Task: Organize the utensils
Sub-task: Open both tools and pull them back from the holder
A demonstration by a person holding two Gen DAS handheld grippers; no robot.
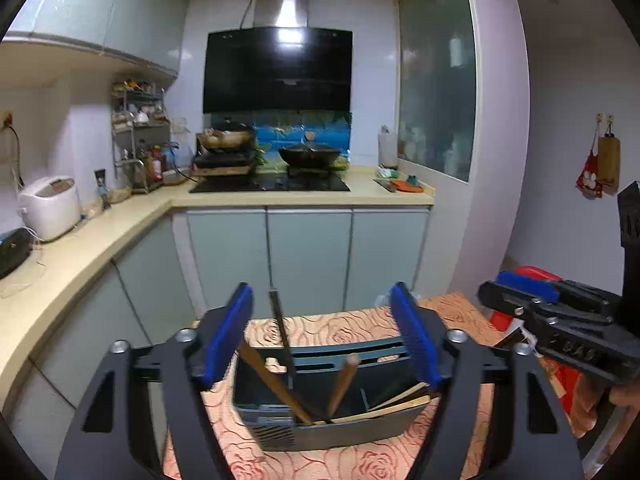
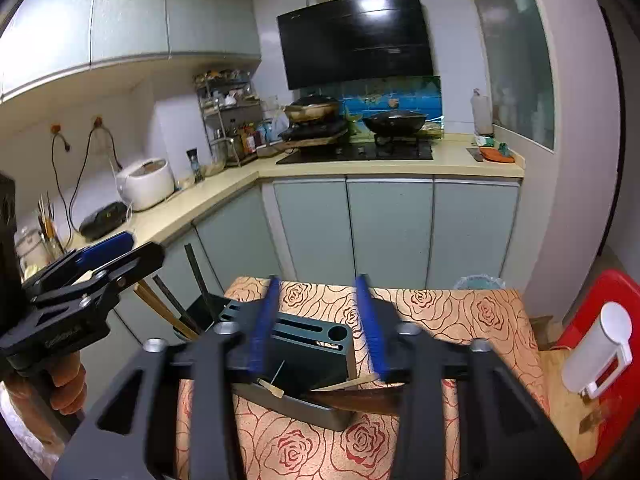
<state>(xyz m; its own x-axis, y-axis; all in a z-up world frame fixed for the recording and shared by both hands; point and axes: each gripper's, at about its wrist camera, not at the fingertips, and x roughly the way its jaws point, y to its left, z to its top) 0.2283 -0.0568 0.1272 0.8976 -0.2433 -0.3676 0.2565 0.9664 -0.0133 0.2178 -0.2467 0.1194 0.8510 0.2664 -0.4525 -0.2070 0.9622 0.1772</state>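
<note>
Left tool (image 1: 322, 334) spread above utensil holder (image 1: 328, 424), right tool (image 2: 322, 324) parted, white dispenser (image 2: 600, 354) only in right view

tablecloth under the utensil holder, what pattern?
The tablecloth is tan with a red-brown outlined rose print, under the utensil holder; clearest in the right wrist view.

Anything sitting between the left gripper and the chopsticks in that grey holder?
Nothing visible. The left gripper is open just above the grey holder, and the chopsticks lean up between its pads with clear air around them.
</note>
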